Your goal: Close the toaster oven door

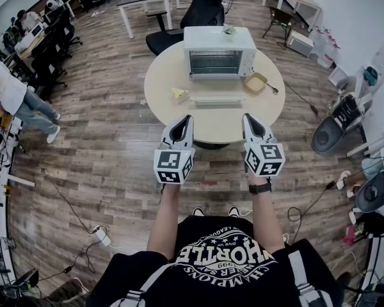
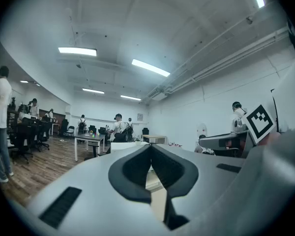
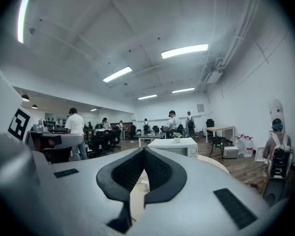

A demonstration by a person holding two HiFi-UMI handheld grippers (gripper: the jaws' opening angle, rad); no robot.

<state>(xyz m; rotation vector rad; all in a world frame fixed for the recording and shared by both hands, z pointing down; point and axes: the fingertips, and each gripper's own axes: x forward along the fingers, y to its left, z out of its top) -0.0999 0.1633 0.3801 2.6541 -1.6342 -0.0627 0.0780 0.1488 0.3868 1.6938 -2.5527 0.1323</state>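
Both pairs of jaws are pressed together with nothing between them. I see this in the left gripper view, where the left gripper [image 2: 151, 147] has its dark pads meeting at the tip, and in the right gripper view, where the right gripper [image 3: 144, 150] looks the same.

From the head view I hold the 2 grippers side by side over the near edge of the round table [image 1: 163, 75]. The left gripper [image 1: 187, 119] and right gripper [image 1: 248, 117] both point roughly level toward the far side.

I see the toaster oven [image 1: 219, 51] on the far half of the table, ahead of the jaws and roughly centred between them. Its door [image 1: 218, 99] hangs open, folded down flat in front of the cavity with the rack visible behind it. The door's front edge is the part nearest the jaw tips, yet it is clearly apart from both, with bare tabletop between.

In the right gripper view the toaster oven [image 3: 179, 145] rises just above and right of the closed tips.
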